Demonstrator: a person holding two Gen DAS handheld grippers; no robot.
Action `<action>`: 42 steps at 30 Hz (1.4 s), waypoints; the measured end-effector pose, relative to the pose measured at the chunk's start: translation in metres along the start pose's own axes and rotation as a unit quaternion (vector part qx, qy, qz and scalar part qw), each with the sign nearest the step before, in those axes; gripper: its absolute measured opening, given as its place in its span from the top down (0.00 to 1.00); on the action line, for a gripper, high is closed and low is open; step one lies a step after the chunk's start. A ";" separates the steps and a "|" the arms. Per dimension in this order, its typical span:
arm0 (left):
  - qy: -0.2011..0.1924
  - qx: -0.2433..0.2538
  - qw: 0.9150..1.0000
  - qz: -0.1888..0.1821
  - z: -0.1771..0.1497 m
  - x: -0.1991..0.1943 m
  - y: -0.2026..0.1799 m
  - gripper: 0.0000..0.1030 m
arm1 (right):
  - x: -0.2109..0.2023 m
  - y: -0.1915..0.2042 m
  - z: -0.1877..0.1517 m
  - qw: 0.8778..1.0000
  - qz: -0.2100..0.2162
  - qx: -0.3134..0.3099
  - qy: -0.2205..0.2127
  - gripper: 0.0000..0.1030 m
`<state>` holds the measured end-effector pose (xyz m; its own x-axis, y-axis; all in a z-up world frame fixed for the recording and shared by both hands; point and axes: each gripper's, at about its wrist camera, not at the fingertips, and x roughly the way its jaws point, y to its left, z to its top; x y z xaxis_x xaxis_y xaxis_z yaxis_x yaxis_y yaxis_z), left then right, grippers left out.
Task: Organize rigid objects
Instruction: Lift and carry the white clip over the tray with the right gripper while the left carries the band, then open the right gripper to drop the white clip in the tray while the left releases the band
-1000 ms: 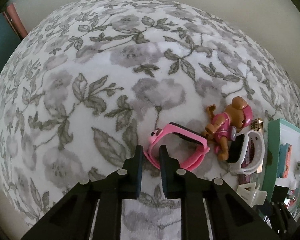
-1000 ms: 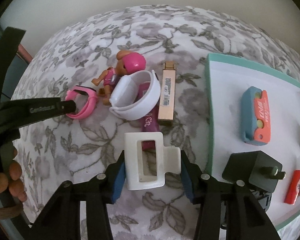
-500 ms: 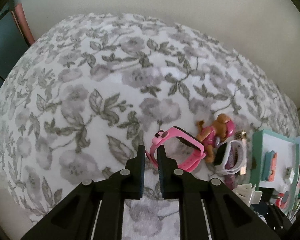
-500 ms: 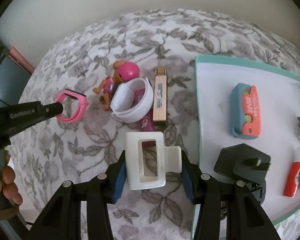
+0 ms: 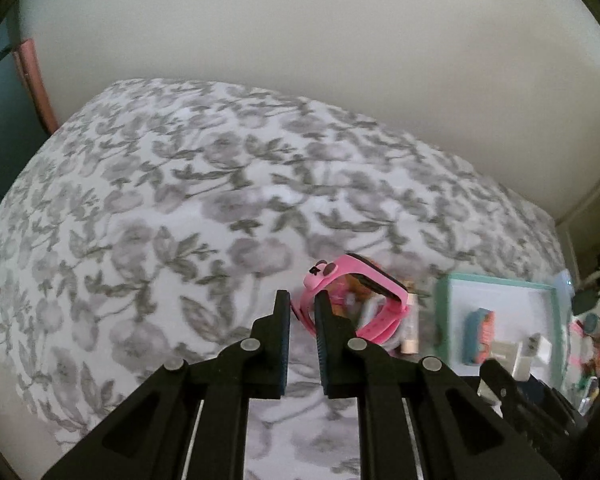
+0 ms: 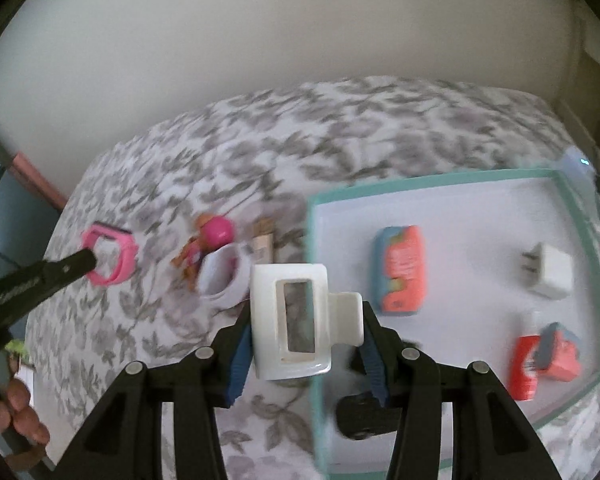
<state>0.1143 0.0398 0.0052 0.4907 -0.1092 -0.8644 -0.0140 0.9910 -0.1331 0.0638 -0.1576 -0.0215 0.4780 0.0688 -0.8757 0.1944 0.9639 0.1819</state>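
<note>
My left gripper (image 5: 302, 304) is shut on the strap of a pink watch (image 5: 356, 284), which hangs clear of the flowered bedspread (image 5: 180, 208). The right wrist view shows that left gripper (image 6: 88, 260) pinching the pink watch (image 6: 116, 256) from the left. My right gripper (image 6: 306, 320) is shut on a white hair claw clip (image 6: 296, 312), held in the air over the left rim of a teal-edged white tray (image 6: 420, 186). The tray (image 5: 500, 282) also shows in the left wrist view, at the right.
On the bedspread left of the tray lie a toy figure with a pink hat (image 6: 214, 236), a white watch (image 6: 224, 280) and a beige stick (image 6: 262, 246). The tray holds a blue-and-orange item (image 6: 402, 276), a white plug (image 6: 548, 270), a red-and-blue item (image 6: 548, 354) and a black adapter (image 6: 364, 416). A hand (image 6: 20, 408) grips the left tool.
Both grippers have risen with their loads. The pink watch has come up off the bedspread. The clip has shifted right, from beside the tray to over its left rim.
</note>
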 end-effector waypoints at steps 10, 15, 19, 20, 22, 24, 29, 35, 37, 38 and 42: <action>0.010 0.077 0.996 -0.051 -0.019 -0.005 -0.084 0.88 | -0.009 -0.084 0.005 0.993 -0.067 0.098 0.004 0.51; 0.019 0.120 0.990 -0.066 -0.032 -0.004 -0.125 0.88 | -0.011 -0.117 0.002 0.986 -0.092 0.136 0.006 0.51; 0.030 0.144 0.986 -0.084 -0.041 0.001 -0.153 0.88 | -0.015 -0.140 -0.001 0.981 -0.098 0.168 0.006 0.51; 0.028 0.154 0.984 -0.081 -0.043 0.001 -0.161 0.88 | -0.016 -0.144 -0.003 0.980 -0.098 0.174 0.006 0.51; 0.022 0.171 0.982 -0.075 -0.045 0.002 -0.172 0.88 | -0.018 -0.152 -0.004 0.977 -0.102 0.185 0.005 0.51; 0.022 0.177 0.981 -0.081 -0.047 0.004 -0.181 0.88 | -0.019 -0.158 -0.005 0.976 -0.104 0.193 0.005 0.51; 0.035 0.177 0.979 -0.093 -0.051 0.016 -0.194 0.88 | -0.019 -0.168 -0.008 0.973 -0.106 0.205 0.006 0.50; 0.058 0.177 0.977 -0.099 -0.056 0.032 -0.198 0.88 | -0.019 -0.173 -0.010 0.972 -0.106 0.211 0.009 0.50; 0.065 0.176 0.977 -0.101 -0.058 0.036 -0.198 0.88 | -0.018 -0.173 -0.010 0.972 -0.106 0.210 0.010 0.50; 0.069 0.175 0.977 -0.102 -0.059 0.039 -0.198 0.88 | -0.018 -0.172 -0.010 0.972 -0.107 0.210 0.011 0.50; 0.080 0.174 0.976 -0.101 -0.062 0.046 -0.198 0.87 | -0.016 -0.171 -0.010 0.973 -0.113 0.203 0.013 0.50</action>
<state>0.0856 -0.1661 -0.0380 0.3106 -0.2877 -0.9059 0.3798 0.9113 -0.1592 0.0142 -0.3207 -0.0427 0.3636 -0.1215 -0.9236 0.6170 0.7742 0.1411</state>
